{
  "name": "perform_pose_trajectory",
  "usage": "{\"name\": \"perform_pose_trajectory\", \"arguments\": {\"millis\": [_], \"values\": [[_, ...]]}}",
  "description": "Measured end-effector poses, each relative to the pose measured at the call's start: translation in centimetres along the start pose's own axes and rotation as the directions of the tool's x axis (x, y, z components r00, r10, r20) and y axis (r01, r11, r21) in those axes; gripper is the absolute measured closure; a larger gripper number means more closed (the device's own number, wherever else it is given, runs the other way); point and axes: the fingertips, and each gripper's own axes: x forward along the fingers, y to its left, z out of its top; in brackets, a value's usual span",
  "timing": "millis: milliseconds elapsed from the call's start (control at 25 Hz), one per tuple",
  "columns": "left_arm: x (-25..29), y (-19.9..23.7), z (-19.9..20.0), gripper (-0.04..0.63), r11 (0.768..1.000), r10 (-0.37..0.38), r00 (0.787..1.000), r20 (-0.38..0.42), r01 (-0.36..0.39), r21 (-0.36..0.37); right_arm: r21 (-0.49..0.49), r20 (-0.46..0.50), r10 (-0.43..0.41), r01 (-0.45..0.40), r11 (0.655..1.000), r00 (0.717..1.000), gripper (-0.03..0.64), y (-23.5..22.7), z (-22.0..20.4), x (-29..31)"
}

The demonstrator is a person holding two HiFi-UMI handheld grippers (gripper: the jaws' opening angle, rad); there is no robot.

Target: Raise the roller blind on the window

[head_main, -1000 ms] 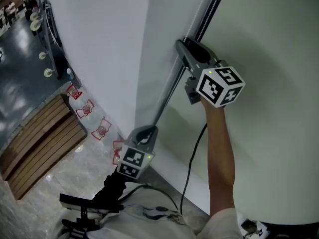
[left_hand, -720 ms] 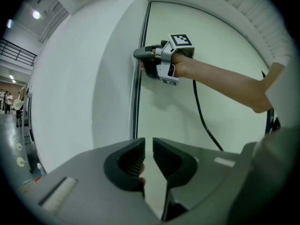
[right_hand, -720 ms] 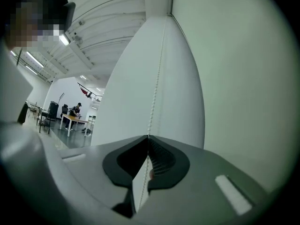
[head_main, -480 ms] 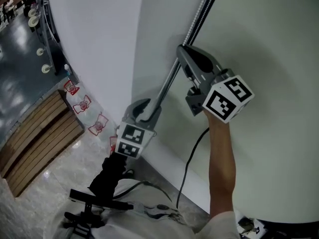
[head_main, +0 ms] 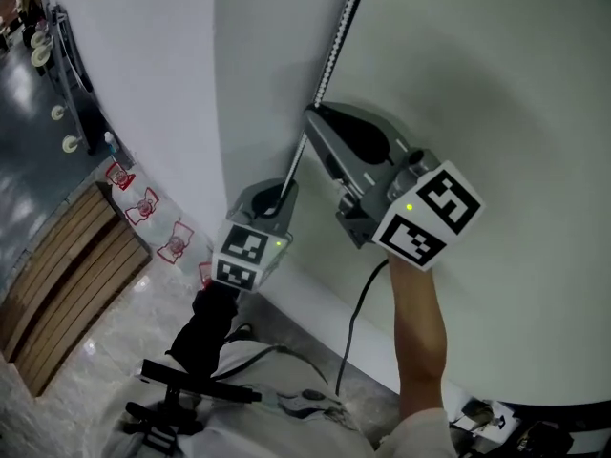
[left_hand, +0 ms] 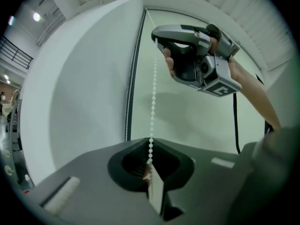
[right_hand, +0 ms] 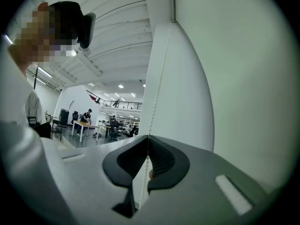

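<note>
The head camera looked steeply down the bead chain (head_main: 329, 60) from above the left gripper (head_main: 277, 197) and right gripper (head_main: 310, 113). The left gripper camera sat close on the chain, facing up it at the right gripper. The right gripper camera hugged the same chain, facing past it into the hall (right_hand: 103, 125).

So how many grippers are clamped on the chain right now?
2. The left gripper is shut on the chain lower down; the right gripper is shut on the same strand higher up.
</note>
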Motion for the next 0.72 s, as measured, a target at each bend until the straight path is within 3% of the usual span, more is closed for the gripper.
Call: {"name": "perform_pose_trajectory", "arguments": {"millis": [400, 560, 720], "values": [[-0.3, -1.1, -1.3, 0.598, 0.998, -0.042, 0.999, -0.026, 0.040, -0.049, -0.026, -0.003, 0.011, -0.011, 1.000, 1.000, 0.605, -0.3, 0.0, 0.0], [-0.9, -1.3, -1.1, 0.598, 0.997, -0.049, 0.998, -0.044, 0.046, -0.058, -0.004, 0.040, 0.033, -0.033, 0.999, 0.999, 0.540, -1.0, 3.5, 1.4], [-0.2, -1.5, 1.3, 0.598, 0.996, -0.055, 0.997, -0.048, 0.051, -0.072, 0.000, 0.060, 0.037, -0.037, 0.999, 0.998, 0.528, -4.0, 9.6, 3.5]]}}
